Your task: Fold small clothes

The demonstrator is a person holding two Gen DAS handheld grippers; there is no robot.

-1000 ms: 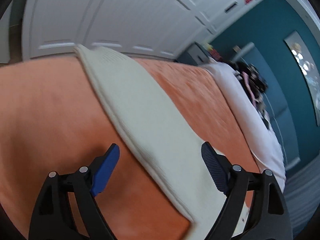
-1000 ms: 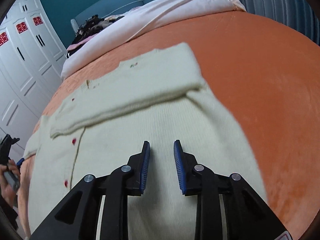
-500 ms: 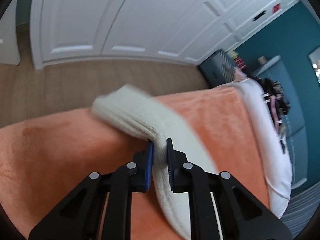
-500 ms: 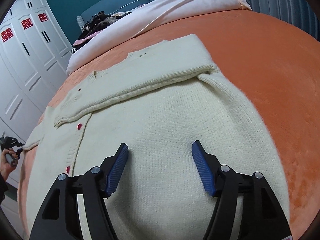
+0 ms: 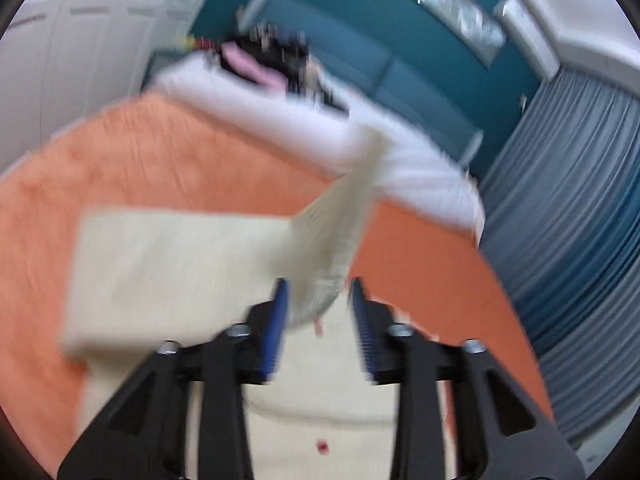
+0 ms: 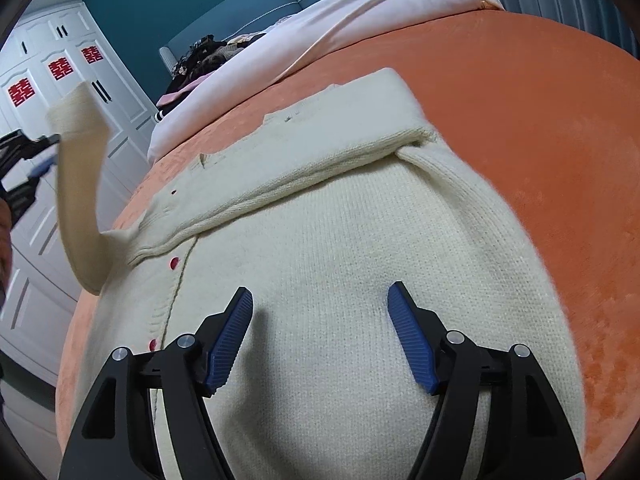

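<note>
Right gripper (image 6: 320, 332) open above cream cardigan (image 6: 340, 280) lying on orange bedspread (image 6: 540, 120). One sleeve (image 6: 328, 148) folded across; other sleeve (image 6: 78, 184) lifted at left.

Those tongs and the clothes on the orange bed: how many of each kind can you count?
Tongs: 2, left tongs and right tongs
Cream cardigan: 1
Orange bedspread: 1
White duvet: 1
Total: 5

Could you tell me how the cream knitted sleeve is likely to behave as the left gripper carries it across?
Probably floppy: the sleeve bends and trails from the left gripper. Likely light, since a small pinch lifts it. Its ribbed knit should grip rather than slip, though blur hides the contact.
</note>
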